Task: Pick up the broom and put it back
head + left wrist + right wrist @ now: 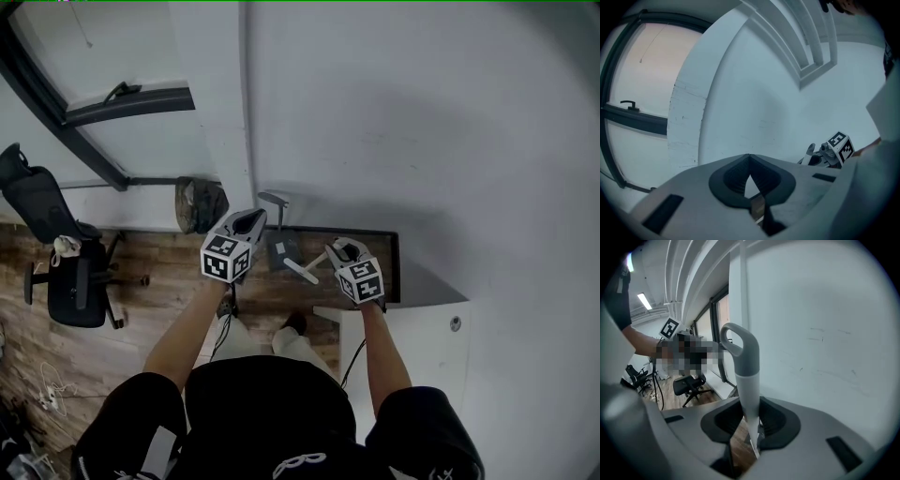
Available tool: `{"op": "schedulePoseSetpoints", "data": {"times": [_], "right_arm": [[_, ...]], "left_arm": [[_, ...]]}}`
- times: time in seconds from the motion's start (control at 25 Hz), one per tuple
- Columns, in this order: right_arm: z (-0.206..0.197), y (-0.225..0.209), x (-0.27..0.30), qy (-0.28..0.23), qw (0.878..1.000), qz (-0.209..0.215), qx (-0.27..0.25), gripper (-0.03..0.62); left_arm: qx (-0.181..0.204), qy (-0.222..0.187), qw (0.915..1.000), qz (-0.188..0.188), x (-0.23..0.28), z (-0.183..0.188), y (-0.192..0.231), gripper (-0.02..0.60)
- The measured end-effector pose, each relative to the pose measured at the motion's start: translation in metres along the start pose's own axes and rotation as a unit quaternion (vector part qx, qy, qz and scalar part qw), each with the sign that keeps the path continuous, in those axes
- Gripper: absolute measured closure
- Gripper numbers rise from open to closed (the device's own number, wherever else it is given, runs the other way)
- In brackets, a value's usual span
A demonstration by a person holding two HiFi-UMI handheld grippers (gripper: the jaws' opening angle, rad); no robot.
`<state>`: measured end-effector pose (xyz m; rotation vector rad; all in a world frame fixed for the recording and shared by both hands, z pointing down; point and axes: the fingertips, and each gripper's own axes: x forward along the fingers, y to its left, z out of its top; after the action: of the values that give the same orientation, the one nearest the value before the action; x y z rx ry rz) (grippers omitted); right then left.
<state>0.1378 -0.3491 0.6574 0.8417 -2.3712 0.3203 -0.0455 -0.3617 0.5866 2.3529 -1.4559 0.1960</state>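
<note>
The broom's handle (746, 380) is white with a grey looped top (736, 341). It passes between the jaws of my right gripper (750, 403), which is shut on it, and rises in front of the white wall. In the head view the right gripper (339, 249) is at centre right, with a white stick (302, 271) at its tips. A grey loop (274, 199) and a grey flat piece (281, 249) lie just left of it. My left gripper (249, 221) is beside these, shut with nothing in it; its tips (749, 158) meet.
A black office chair (66, 272) stands at the left on the wooden floor. A dark bag (200, 204) lies by the window frame (94, 141). A white cabinet (412, 347) is at my right, a dark mat (380, 267) along the wall. Cables (47, 389) lie at lower left.
</note>
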Motion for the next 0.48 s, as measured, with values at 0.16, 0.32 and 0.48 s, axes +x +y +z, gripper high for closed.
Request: {"op": "schedulePoseSetpoints", "data": {"times": [0.16, 0.32, 0.48], "right_arm": [[-0.012, -0.004, 0.008, 0.011, 1.000, 0.017, -0.008, 0.479], [-0.022, -0.011, 0.015, 0.015, 1.000, 0.023, -0.013, 0.479], [-0.032, -0.014, 0.022, 0.023, 0.999, 0.033, -0.015, 0.479]], "left_arm": [[-0.008, 0.001, 0.9998, 0.015, 0.000, -0.005, -0.001, 0.565], [-0.012, 0.001, 0.9995, 0.028, -0.002, -0.008, -0.002, 0.565], [-0.015, 0.001, 0.9992, 0.037, -0.004, -0.012, -0.006, 0.564]]}}
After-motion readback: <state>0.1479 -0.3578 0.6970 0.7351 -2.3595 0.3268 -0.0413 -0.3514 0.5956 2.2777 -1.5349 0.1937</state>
